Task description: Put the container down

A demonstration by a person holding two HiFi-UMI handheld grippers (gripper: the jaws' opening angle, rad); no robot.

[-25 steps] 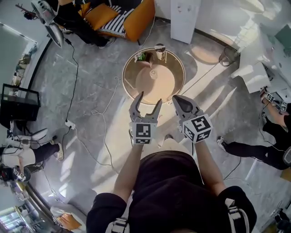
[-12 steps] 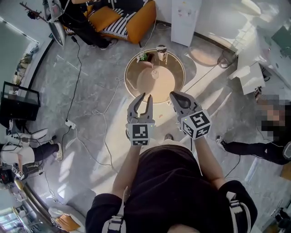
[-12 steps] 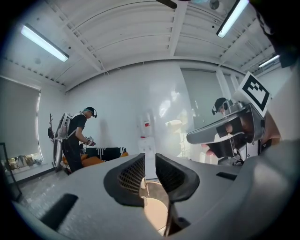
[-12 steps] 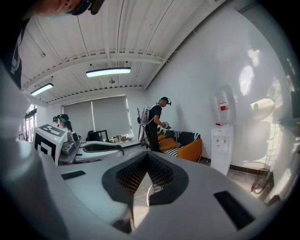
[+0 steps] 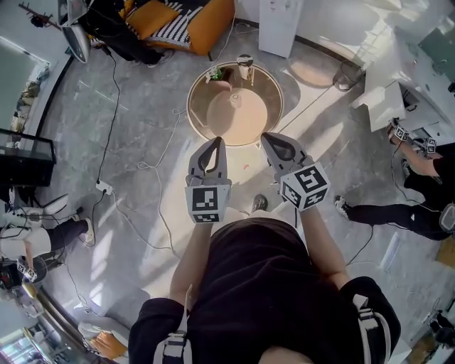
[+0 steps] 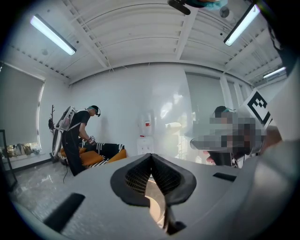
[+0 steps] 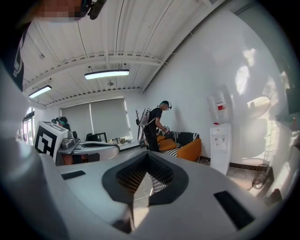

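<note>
A small clear container [image 5: 234, 99] stands near the middle of the round wooden table [image 5: 206, 124]. A taller jar [image 5: 245, 66] and a little plant [image 5: 215, 73] sit at the table's far rim. Both grippers hang over the floor just short of the table's near edge, side by side. My left gripper [image 5: 214, 144] has just been closing and its jaws now meet with nothing between them; in the left gripper view [image 6: 151, 157] the dark pads touch. My right gripper [image 5: 274, 142] is shut and empty too, with its pads together in the right gripper view [image 7: 147, 157].
Cables [image 5: 160, 170] trail over the grey floor left of the table. An orange sofa [image 5: 181, 21] and a white water dispenser [image 5: 279, 25] stand beyond it. A person [image 5: 419, 185] crouches at the right, another [image 5: 35, 238] at the left by a monitor [image 5: 25, 160].
The left gripper's jaws went from wide open to shut, with nothing in them. Both grippers drew back from the table and rose a little. The right gripper stayed shut.
</note>
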